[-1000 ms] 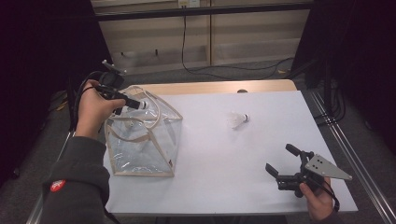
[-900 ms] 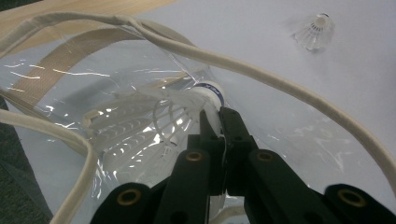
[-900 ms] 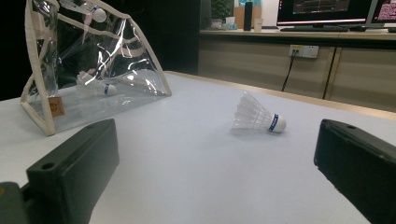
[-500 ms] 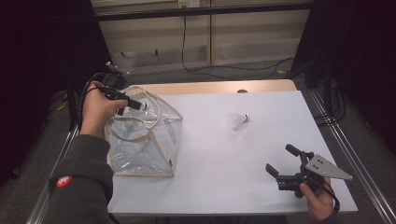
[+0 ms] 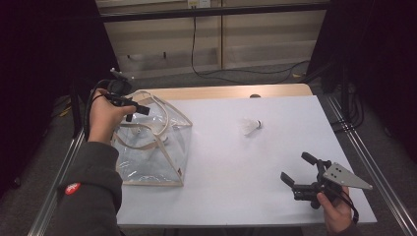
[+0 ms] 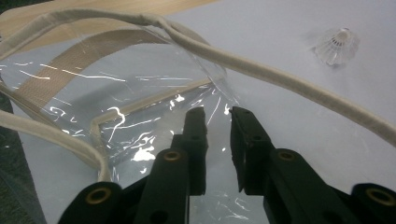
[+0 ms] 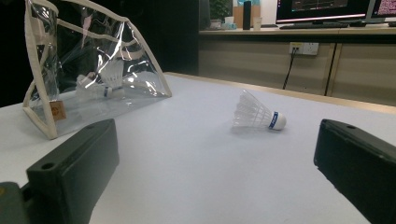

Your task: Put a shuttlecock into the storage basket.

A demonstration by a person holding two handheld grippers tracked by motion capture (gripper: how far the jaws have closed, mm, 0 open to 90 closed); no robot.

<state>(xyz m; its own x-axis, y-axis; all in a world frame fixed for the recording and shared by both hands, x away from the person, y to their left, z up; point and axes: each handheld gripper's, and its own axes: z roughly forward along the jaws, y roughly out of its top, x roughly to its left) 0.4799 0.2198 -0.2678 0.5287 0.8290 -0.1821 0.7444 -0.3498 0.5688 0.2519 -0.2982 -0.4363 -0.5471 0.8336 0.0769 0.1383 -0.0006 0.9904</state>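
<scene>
Clear bag [image 5: 150, 147] stands at the table's [image 5: 236, 206] left side, one shuttlecock inside [image 7: 100, 84]. Left gripper [image 6: 219, 114] sits over the bag's rim, jaws just eased apart into a narrow gap, nothing gripped (the plastic lies beyond them). Second shuttlecock [image 5: 251, 126] lies mid-table, well apart. Right gripper [image 5: 299, 171] rests near the front right corner, jaws wide and empty.

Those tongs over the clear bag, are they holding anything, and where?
Nothing is held. The left tongs have just opened a little; the clear bag's plastic top edge sits by the gap, unpinched. The right tongs stand open and empty.
</scene>
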